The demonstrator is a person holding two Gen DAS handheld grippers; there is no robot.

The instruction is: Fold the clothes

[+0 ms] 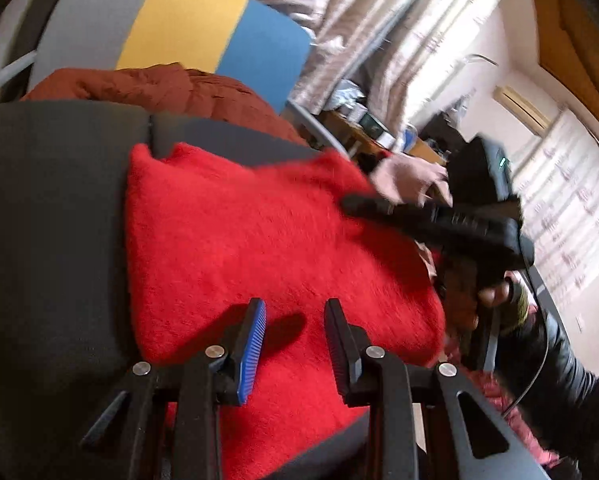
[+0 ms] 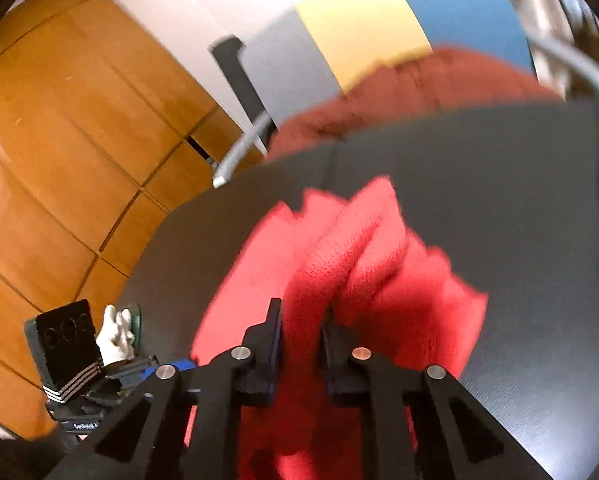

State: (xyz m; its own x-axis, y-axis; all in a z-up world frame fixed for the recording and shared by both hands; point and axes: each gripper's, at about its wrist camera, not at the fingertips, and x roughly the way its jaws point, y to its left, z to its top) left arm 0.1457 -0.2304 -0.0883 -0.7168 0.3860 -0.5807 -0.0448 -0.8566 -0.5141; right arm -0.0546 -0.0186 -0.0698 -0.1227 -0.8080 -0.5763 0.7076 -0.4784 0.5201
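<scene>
— What did the cloth look like from where you sat?

— I saw a bright red fleece point(image 1: 275, 240), fuzzy and thick, lying on the dark grey table point(image 1: 47, 208). From the left wrist camera it read as a roughly rectangular folded pad with soft, rounded corners. From the right wrist camera it was bunched into ridges, with a raised fold running up between the fingers.

— And your grippers?

— My left gripper point(image 1: 295, 344) hung just above the fleece with its jaws parted and nothing between them; one finger carried a ribbed blue pad point(image 1: 253, 352), the other was plain black. My right gripper point(image 2: 301, 344) had its jaws drawn narrow, pinching a hump of the fleece. In the left view that gripper was motion-blurred over the far edge of the fleece.

— Anything else on that table?

— Behind the fleece lay a rust-coloured quilted garment point(image 1: 171, 88), puffy with stitched channels, at the table's far edge. Past it stood a chair back point(image 1: 179, 28) in flat panels of grey, yellow and blue, with a metal tube frame. The right view also showed glossy wooden cabinet doors point(image 2: 67, 152) and the left hand point(image 2: 115, 336) in a white glove on its gripper. The left view showed pale patterned curtains point(image 1: 399, 40) — blurred, but draped in vertical folds.
</scene>
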